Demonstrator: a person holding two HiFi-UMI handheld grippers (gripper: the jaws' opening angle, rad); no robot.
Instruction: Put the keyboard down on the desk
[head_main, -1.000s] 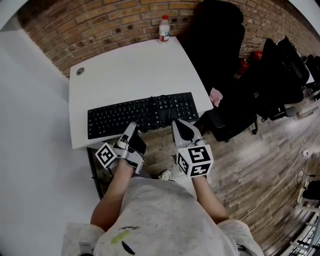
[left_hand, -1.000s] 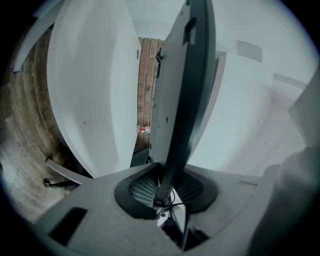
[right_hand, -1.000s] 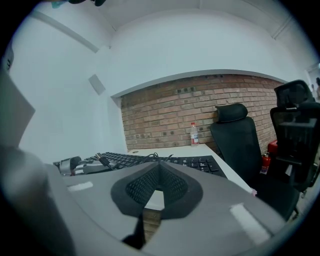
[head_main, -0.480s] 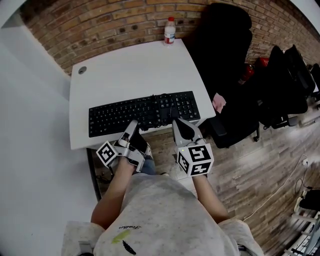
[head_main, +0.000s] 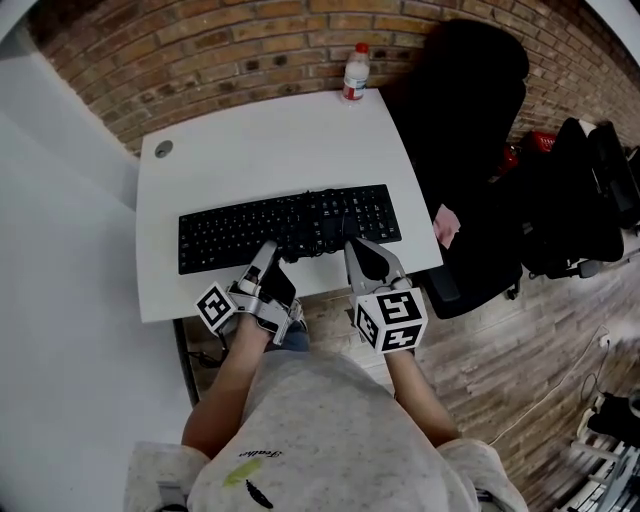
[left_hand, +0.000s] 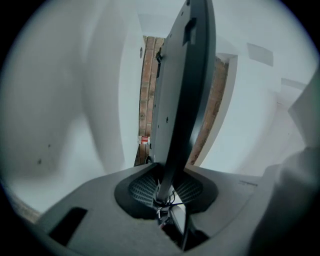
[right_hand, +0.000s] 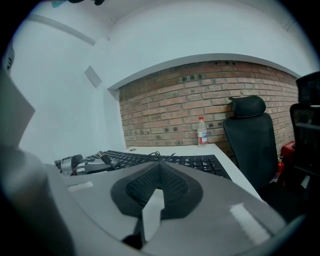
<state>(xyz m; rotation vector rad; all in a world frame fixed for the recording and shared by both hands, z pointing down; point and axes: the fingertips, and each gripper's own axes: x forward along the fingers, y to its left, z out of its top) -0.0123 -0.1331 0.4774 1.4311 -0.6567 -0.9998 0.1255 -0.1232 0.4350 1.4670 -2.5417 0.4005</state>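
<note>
Head view: black keyboard (head_main: 250, 230) sits mid-frame over the white desk (head_main: 260, 150), long side parallel to the desk's near edge, close to that edge. A cable (head_main: 325, 215) is bunched on top of it, right of centre. Left claw (head_main: 268, 250) reaches the keyboard's near edge around the middle; right claw (head_main: 352, 246) meets the same edge further right. Marker cubes (head_main: 390, 322) face up at both wrists. Bottle (head_main: 355, 70) stands at the desk's far edge by the brick wall (head_main: 200, 60). Black chair (head_main: 460, 110) is at the right of the frame.

Left gripper view: this camera is rolled, so the keyboard (left_hand: 182, 90) runs edge-on up the centre of the frame. Left claw (left_hand: 162, 192) is clamped on its near edge, one pad on each face. A sliver of brick wall (left_hand: 148, 85) shows between the keyboard's grey underside and the white surface at left.

Right gripper view: right claw (right_hand: 159, 167) is clenched with nothing visible between the pads. The keyboard (right_hand: 200, 162) lies flat just beyond the tip, and I can't tell whether they touch. Behind it are the desk (right_hand: 175, 148), bottle (right_hand: 202, 131), chair (right_hand: 250, 140) and brick wall (right_hand: 170, 110).
</note>
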